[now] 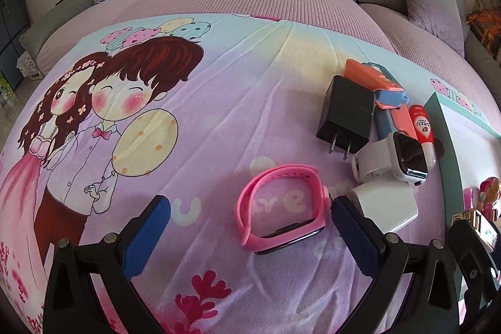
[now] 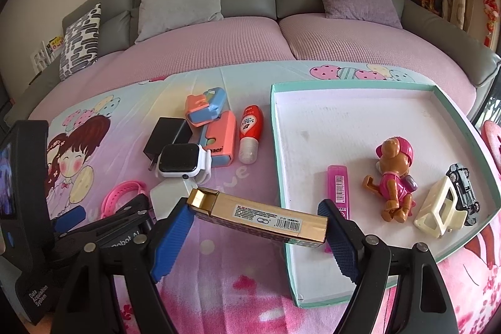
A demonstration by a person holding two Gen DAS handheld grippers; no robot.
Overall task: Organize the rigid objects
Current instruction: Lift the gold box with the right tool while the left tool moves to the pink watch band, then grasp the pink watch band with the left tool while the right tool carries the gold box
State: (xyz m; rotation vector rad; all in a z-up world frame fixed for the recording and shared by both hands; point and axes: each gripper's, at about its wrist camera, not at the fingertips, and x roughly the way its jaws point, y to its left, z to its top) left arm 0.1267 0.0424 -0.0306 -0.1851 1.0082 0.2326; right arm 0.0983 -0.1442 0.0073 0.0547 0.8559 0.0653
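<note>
The right gripper holds a long gold cardboard box with a barcode label, one blue-padded finger pressed on each end, so the box's long axis runs straight across from finger to finger. The jaws stand wide because they span the box lengthwise. The box hangs tilted, its left end with the open flap a little higher than its right end. Its right end, with the right finger, is already over the near left corner of the shallow white tray with a mint-green rim; the left end is over the printed pink cartoon blanket, outside the rim. The coming move turns on this: the tray's bare floor lies ahead and to the right of the fingers, so the box probably has to travel that way before it is let go.

Just beyond the right finger lies a magenta plastic stick with a barcode; further right in the tray are a brown toy pup in a pink outfit, a cream toy truck and a small black toy car.

The left gripper has its fingers spread wide and empty. A pink silicone watch band lies between them, close to the right finger; whether that finger touches it I cannot tell. Beyond the fingers, up and to the right, sit a black plug charger and a white smartwatch.
</note>
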